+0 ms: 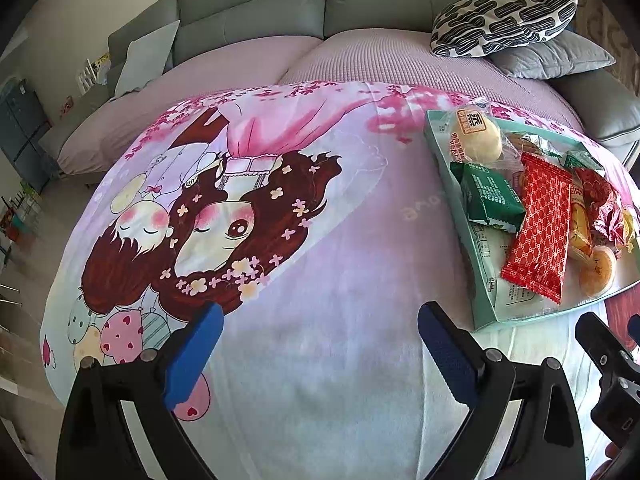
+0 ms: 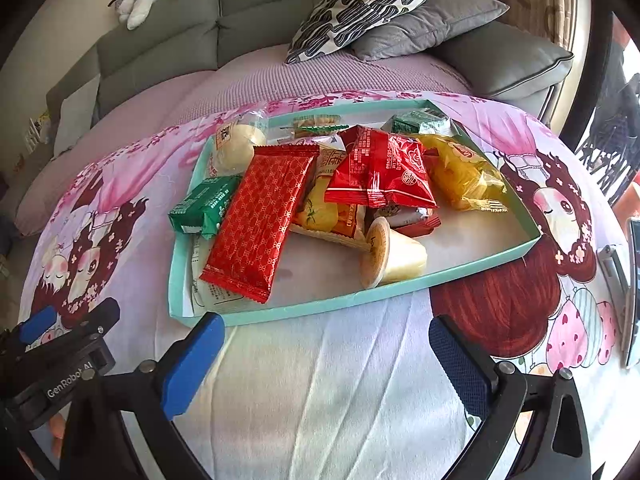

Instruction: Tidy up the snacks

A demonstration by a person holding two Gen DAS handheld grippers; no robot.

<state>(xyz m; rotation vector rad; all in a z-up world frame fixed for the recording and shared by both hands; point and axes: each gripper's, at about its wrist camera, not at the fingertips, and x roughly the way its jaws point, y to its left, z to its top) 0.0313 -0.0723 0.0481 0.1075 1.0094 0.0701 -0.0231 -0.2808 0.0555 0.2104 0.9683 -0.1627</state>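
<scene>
I see my left gripper [image 1: 320, 344] with its two blue fingers spread wide apart, and nothing is between them. It hangs over the cartoon cloth [image 1: 280, 240] that covers the table. My right gripper [image 2: 326, 354] is spread wide too, and it holds nothing. It sits just in front of the tray's near wall.

The tray [image 2: 400, 292] is a flat teal box lid, and all the snacks are inside it. I will use the tray as my marker. The long red packet [image 2: 260, 220] lies near the tray's left side, tilted, with one end close to the near wall. The green packet [image 2: 204, 206] sits at the tray's left wall and pokes out over it a little. The round pale bun [image 2: 236, 148] in clear wrap is at the tray's far left corner. The red bag [image 2: 380, 172] with white print lies in the middle of the tray, on top of other snacks. The yellow bag [image 2: 460, 176] is beside it, toward the tray's right wall. The little pudding cup [image 2: 392, 256] lies on its side near the tray's near wall. A second small green packet [image 2: 420, 124] is at the tray's far wall.

Behind the tray is a grey sofa [image 2: 160, 48] with a black and white pillow [image 2: 360, 4] on it.

From the left camera, the tray [image 1: 484, 308] is off to the right of my left gripper.
</scene>
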